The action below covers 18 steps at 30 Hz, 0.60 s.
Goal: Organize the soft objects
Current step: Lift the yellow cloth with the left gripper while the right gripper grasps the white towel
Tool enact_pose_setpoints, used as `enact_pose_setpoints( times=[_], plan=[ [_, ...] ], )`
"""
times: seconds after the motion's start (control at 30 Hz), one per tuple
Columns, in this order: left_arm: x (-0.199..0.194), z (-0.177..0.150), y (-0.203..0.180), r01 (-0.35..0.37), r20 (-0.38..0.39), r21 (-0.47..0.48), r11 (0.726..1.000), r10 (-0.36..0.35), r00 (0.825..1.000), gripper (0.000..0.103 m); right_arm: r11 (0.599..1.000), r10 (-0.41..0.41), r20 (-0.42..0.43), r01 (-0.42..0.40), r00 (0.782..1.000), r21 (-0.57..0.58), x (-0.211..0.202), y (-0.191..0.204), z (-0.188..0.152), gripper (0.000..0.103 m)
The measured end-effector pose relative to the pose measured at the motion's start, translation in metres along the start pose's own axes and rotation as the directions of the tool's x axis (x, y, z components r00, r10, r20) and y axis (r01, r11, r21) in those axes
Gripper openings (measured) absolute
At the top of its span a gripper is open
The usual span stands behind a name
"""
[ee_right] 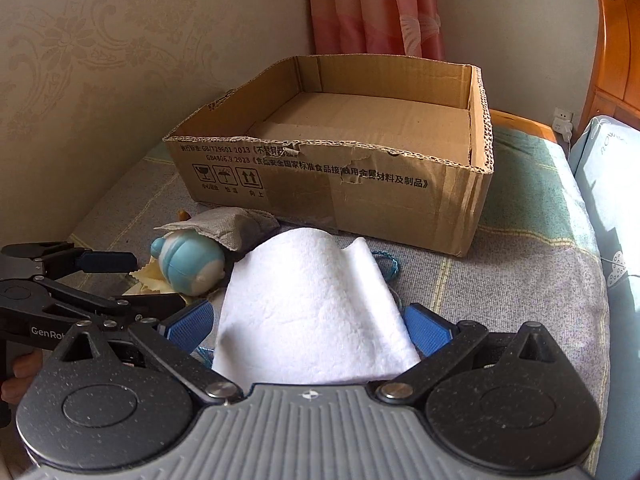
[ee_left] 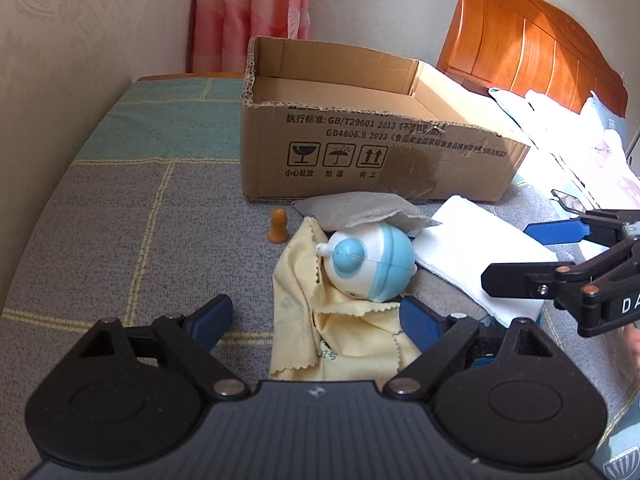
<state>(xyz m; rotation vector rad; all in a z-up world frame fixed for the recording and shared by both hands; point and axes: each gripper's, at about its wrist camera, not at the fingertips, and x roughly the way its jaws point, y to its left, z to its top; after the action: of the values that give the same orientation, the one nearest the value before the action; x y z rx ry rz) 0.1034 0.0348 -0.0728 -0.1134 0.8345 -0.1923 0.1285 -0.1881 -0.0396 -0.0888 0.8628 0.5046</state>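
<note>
Left gripper [ee_left: 316, 320]: jaws spread astride pale yellow pinked-edge cloth [ee_left: 340, 344] | Right gripper [ee_right: 308, 326]: jaws spread flanking white fleecy folded cloth [ee_right: 312, 304] | Open brown cardboard box [ee_right: 420, 208]: near bed's far edge

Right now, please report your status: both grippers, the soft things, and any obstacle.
Left gripper open over yellow cloth. Right gripper open around white towel. Cardboard box empty. Blue-white toy lies on the yellow cloth.
</note>
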Motion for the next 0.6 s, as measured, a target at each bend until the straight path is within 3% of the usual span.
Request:
enact_pose_setpoints(
  times=[0.17,0.23,0.27,0.43,0.5,0.6],
  plan=[
    [0.001,0.001,-0.003,-0.006,0.0,0.007,1.0,0.006,1.0,0.09,0.995,-0.059,-0.005,0.058,0.998,-0.08,0.002,0.015,0.005,0.098],
    [0.001,0.0,-0.004,-0.007,-0.004,0.013,1.0,0.007,1.0,0.088,0.99,-0.093,-0.011,0.091,0.996,-0.106,0.003,0.019,0.007,0.083],
    [0.0,0.0,-0.005,-0.007,-0.007,0.017,1.0,0.007,1.0,0.087,0.989,-0.1,-0.011,0.098,0.995,-0.11,0.002,0.02,0.007,0.081],
    [-0.003,0.0,-0.009,-0.01,-0.005,0.035,0.999,0.011,1.0,0.062,0.986,-0.115,-0.006,0.113,0.993,-0.12,-0.008,0.021,0.005,0.056],
    [-0.004,0.0,-0.009,-0.001,-0.003,0.036,0.999,0.001,1.0,0.057,0.985,-0.115,0.004,0.115,0.993,-0.125,-0.012,0.023,0.005,0.047],
    [-0.005,0.001,-0.011,0.013,-0.007,0.045,0.999,-0.012,1.0,0.038,0.986,-0.113,0.016,0.114,0.993,-0.122,-0.015,0.025,0.004,0.04]
  ],
)
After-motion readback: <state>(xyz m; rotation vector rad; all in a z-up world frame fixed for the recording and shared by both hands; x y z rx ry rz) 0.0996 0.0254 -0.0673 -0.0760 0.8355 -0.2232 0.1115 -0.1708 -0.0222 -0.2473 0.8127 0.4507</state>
